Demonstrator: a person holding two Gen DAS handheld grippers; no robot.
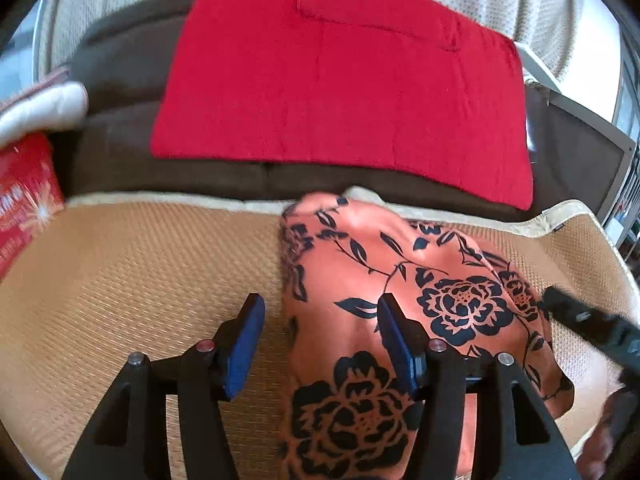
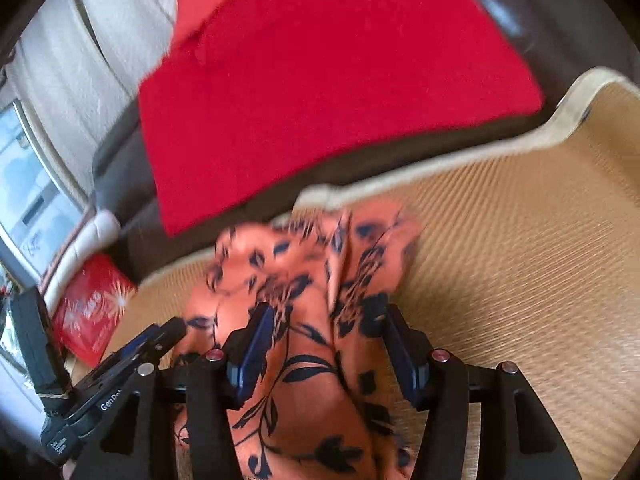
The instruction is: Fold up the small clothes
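Note:
An orange garment with a black flower print (image 1: 400, 280) lies bunched on a woven tan mat (image 1: 140, 272). My left gripper (image 1: 320, 344) is open, its jaws wide, over the garment's left edge; the right finger is over the cloth, the left over the bare mat. In the right wrist view, which is blurred, the same garment (image 2: 304, 360) runs between the wide-apart jaws of my right gripper (image 2: 326, 348), which is open. The left gripper (image 2: 132, 356) shows at the left of that view, and the right gripper's body (image 1: 592, 328) shows at the right of the left wrist view.
A red folded blanket (image 1: 340, 80) lies on a dark brown sofa (image 1: 120, 60) behind the mat. A red printed bag (image 1: 24, 200) and a white cushion (image 1: 40, 108) sit at the left. The mat's cream edge (image 2: 520, 136) curls up at the right.

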